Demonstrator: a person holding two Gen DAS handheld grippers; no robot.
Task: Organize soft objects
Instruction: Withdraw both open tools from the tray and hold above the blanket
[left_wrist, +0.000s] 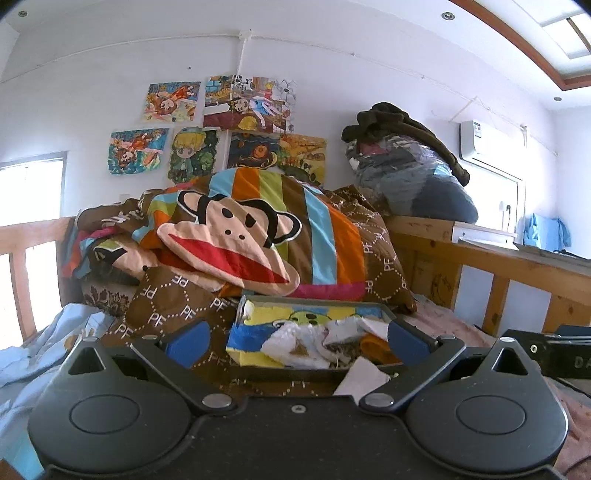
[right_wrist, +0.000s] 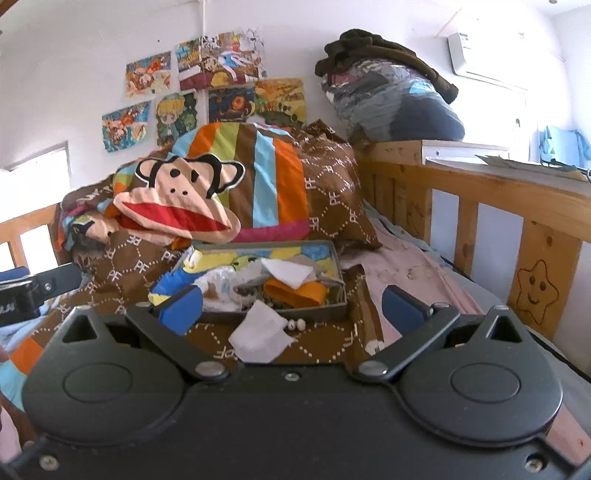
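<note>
Tray of cloths, quilt printed "PF"

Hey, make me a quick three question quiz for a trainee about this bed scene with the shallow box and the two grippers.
1. True or false: the right gripper is shut on the white cloth.
2. What lies inside the shallow box? A) folded cloth pieces B) books C) shoes
3. Fill in: the monkey-face pillow sits ____ the box.

Key: 1 false, both the right and left gripper are open; 2 A; 3 behind.
</note>
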